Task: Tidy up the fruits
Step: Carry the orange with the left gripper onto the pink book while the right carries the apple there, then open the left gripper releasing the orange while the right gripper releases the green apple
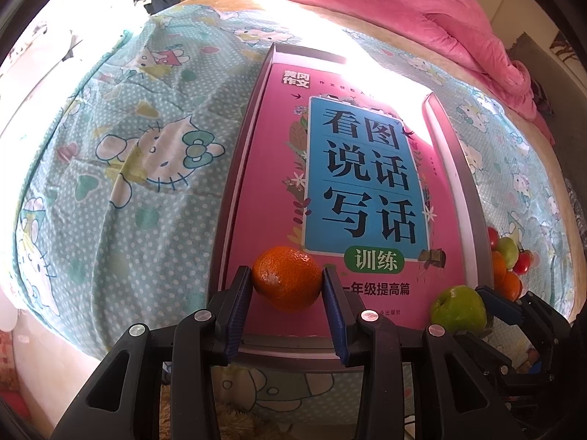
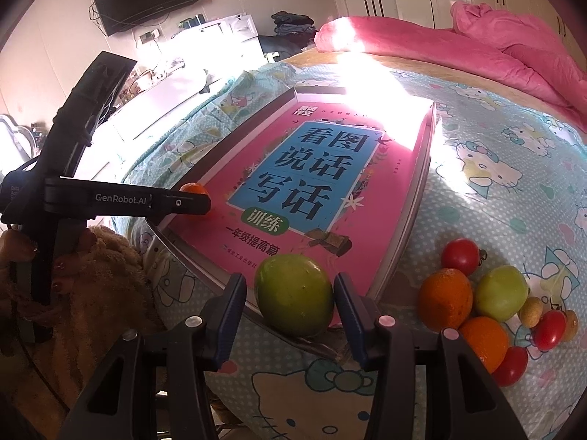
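Clearly both grippers are loaded. The left gripper (image 1: 287,283) pinches an orange (image 1: 287,278) across its middle, pads pressed to either side, at the near left corner of the tray (image 1: 234,168), over the pink book (image 1: 341,198) lying inside it. The right gripper (image 2: 290,295) has a green apple (image 2: 294,293) between its pads at the tray's near right corner; the left pad seems to stand a hair off the skin, so I judge this grip looser, perhaps barely touching.

Right of the tray, on the bedsheet (image 2: 495,168), the remaining pile (image 2: 488,304) waits: oranges, another green fruit, small red tomatoes, all touching one another.

The orange probably has soft, yielding peel and little weight; a squeeze across its widest part suits it, kept gentle. The apple looks firm, heavier and waxy, so likely to slip; hold it at its broadest girth. Tomatoes are likely thin-skinned and easily crushed. Every fruit is round and may roll on the glossy cover.
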`<action>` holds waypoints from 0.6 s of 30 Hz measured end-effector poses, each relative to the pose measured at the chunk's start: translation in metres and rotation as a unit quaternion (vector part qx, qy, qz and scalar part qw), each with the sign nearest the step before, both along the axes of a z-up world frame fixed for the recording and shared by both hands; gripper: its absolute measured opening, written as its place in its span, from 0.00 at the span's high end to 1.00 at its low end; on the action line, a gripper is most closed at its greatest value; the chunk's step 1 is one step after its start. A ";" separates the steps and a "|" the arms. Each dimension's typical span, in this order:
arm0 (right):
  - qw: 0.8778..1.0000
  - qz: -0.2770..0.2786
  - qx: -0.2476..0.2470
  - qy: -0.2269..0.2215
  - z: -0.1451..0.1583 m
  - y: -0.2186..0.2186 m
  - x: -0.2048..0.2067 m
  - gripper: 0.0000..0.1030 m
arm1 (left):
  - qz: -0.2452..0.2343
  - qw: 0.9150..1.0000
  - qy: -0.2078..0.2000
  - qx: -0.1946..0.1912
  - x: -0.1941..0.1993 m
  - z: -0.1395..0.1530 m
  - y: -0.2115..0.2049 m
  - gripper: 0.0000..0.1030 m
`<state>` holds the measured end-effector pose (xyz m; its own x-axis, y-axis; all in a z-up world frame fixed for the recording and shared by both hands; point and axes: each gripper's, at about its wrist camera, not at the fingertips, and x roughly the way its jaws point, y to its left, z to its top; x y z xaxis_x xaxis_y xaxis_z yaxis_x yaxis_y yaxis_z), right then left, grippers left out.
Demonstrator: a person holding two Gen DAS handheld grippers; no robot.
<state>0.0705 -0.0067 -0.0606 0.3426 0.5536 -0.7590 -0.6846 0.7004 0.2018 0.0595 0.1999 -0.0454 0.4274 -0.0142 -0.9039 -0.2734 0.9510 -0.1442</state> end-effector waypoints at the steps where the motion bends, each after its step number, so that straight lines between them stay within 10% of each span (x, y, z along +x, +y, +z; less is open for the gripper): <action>1: 1.000 0.000 0.000 -0.001 0.000 -0.001 0.000 0.51 | 0.000 1.000 0.001 0.001 0.000 0.000 0.000 0.61; 18: 1.000 -0.016 0.012 -0.007 0.007 -0.011 -0.005 0.48 | -0.010 1.000 0.005 0.006 0.002 -0.001 -0.003 0.50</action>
